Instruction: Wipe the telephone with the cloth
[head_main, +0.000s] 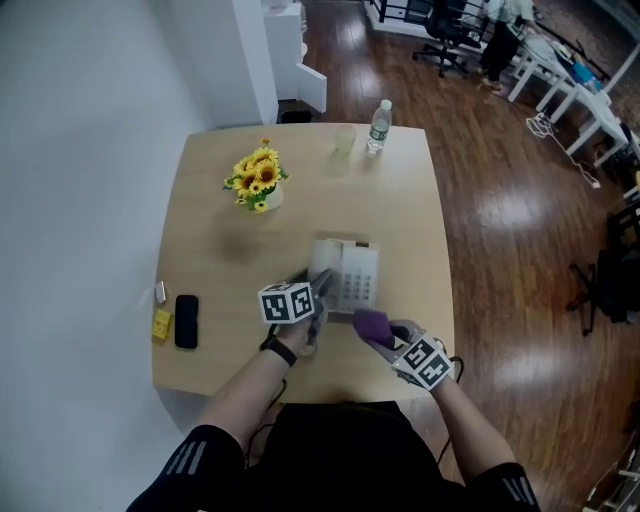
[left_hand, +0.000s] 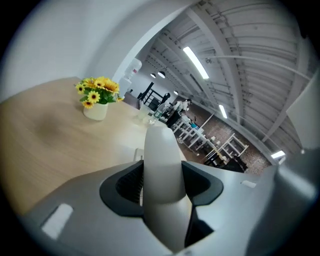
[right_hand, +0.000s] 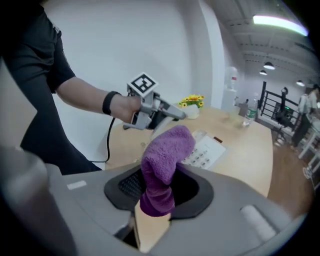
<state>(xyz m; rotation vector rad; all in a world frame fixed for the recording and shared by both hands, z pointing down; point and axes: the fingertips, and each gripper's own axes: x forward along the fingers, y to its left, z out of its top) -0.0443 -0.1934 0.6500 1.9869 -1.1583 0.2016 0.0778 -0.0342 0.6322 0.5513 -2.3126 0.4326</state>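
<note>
- The telephone (head_main: 354, 278), white with a keypad, lies near the middle of the table (head_main: 210, 270), toward my edge.
- Its handset (left_hand: 161, 165) stands between the jaws of my left gripper (left_hand: 162, 186). The jaws are closed against it on both sides, and the pale shaft points forward past the pads.
- The cloth (right_hand: 165, 160), purple and bunched, is clamped in my right gripper (right_hand: 160, 189), with its folded end standing up above the jaws.
- In the head view the cloth sits just beside the near edge of the telephone. I cannot tell whether they touch.
- A white pot (head_main: 268, 198) at the far left of the table holds yellow flowers (head_main: 256, 174).
- A water bottle (head_main: 378, 127) stands upright and capped at the far edge. I cannot tell its fill level.
- A clear cup (head_main: 344, 140) stands just beside the bottle. I cannot tell its contents.
- A black phone (head_main: 186, 321) and a small yellow item (head_main: 161, 323) lie side by side at the left edge, well apart from the telephone.
</note>
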